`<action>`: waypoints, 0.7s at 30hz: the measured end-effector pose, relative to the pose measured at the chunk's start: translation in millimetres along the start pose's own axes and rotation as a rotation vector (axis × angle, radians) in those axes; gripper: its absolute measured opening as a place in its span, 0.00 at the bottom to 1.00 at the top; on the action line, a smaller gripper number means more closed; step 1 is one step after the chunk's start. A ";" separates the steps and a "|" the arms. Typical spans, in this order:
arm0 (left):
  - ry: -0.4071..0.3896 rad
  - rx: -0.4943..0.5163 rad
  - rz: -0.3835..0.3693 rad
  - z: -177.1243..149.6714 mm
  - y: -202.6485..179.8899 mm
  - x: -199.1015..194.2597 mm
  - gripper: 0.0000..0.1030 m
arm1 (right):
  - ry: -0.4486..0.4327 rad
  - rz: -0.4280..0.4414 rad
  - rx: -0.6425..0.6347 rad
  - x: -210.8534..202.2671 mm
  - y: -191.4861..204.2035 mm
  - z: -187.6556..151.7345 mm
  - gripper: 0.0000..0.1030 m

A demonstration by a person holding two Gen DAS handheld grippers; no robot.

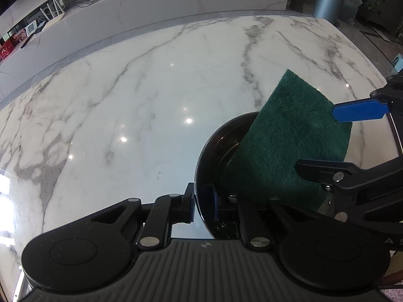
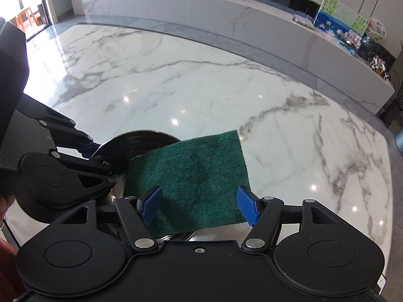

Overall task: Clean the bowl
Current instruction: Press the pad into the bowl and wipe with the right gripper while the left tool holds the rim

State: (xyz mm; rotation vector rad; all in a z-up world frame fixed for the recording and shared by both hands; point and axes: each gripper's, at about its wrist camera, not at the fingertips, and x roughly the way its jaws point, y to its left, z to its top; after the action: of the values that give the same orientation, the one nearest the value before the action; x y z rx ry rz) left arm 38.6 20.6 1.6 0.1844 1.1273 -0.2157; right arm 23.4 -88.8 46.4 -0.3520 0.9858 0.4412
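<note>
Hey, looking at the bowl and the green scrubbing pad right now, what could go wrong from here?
1. The right gripper stands open around the green scouring pad, pads not pressing it; the pad leans over the rim and may slide onto the marble table.
2. The left gripper pinches only the rim of the dark bowl, so hard scrubbing might tip or twist it free.

No text, label, brand or number can be read anywhere in either view
</note>
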 end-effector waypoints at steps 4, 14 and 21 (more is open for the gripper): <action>-0.001 -0.001 -0.001 -0.3 0.4 0.5 0.12 | -0.008 -0.021 -0.022 5.3 3.1 0.5 0.62; 0.003 -0.001 0.000 -0.5 2.0 0.4 0.12 | 0.012 0.007 0.007 16.3 -1.7 1.1 0.53; 0.006 0.000 -0.001 0.4 2.7 1.3 0.13 | 0.026 0.032 0.032 23.0 -2.7 0.6 0.31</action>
State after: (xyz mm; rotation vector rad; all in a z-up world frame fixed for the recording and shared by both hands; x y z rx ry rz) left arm 40.1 23.0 0.7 0.1844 1.1336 -0.2165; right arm 36.2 -86.3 27.3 -0.3138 1.0238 0.4507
